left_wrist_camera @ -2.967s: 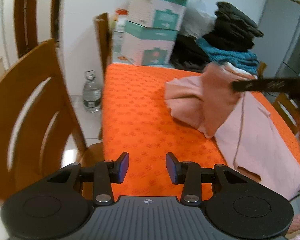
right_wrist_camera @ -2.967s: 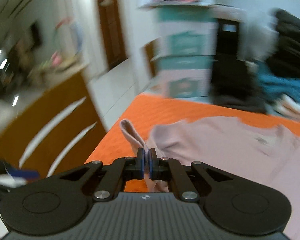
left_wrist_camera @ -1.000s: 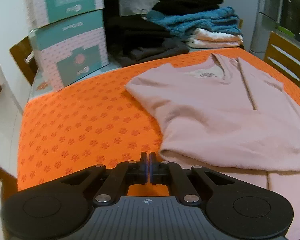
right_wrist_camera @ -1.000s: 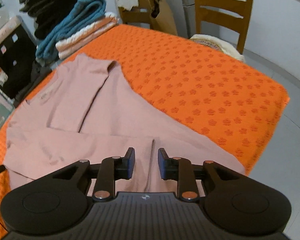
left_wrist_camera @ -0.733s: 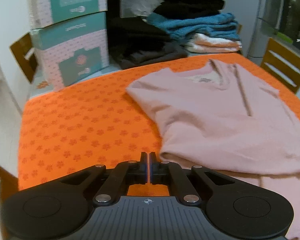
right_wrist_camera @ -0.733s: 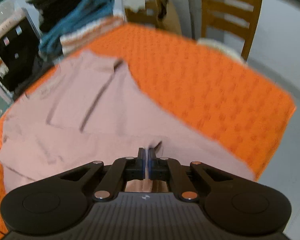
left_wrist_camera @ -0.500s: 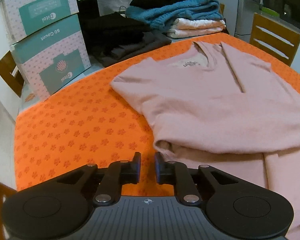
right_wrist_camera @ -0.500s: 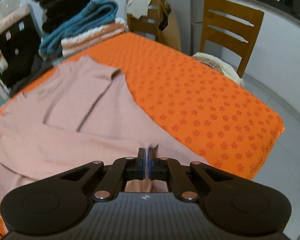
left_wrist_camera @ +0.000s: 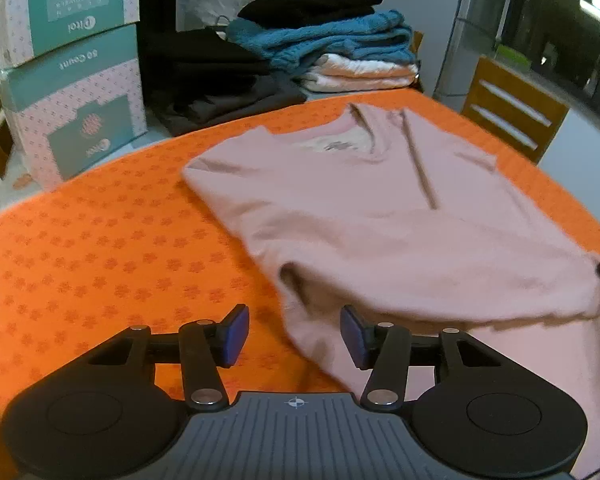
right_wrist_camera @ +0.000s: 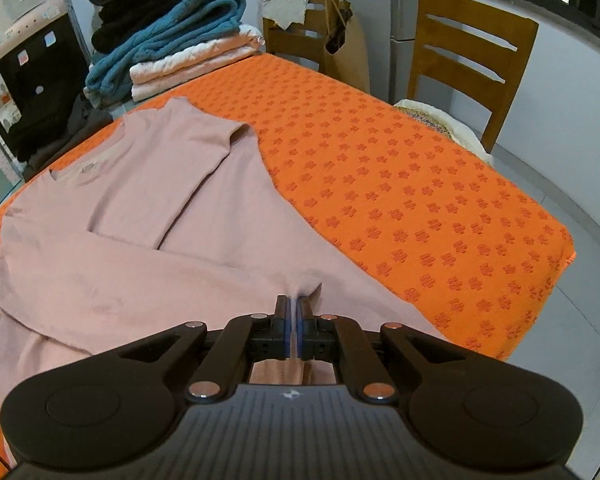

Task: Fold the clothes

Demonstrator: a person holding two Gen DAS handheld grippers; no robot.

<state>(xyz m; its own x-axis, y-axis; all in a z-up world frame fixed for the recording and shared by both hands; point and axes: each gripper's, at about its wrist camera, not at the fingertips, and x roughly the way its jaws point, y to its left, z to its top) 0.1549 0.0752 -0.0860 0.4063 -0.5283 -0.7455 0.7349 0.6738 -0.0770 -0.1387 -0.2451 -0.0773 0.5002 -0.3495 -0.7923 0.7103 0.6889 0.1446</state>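
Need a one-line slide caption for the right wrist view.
Right gripper shut on a fold of the pink shirt spread across the orange tablecloth.

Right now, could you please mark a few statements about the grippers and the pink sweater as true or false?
1. The left gripper is open. True.
2. The right gripper is open above bare cloth. False: it is shut on the pink long-sleeved sweater.
3. The sweater lies on an orange flower-patterned tablecloth. True.
4. The sweater's neckline faces the grippers. False: it faces the stack of folded clothes behind.
5. Both sleeves are spread out sideways. False: they are folded across the body.
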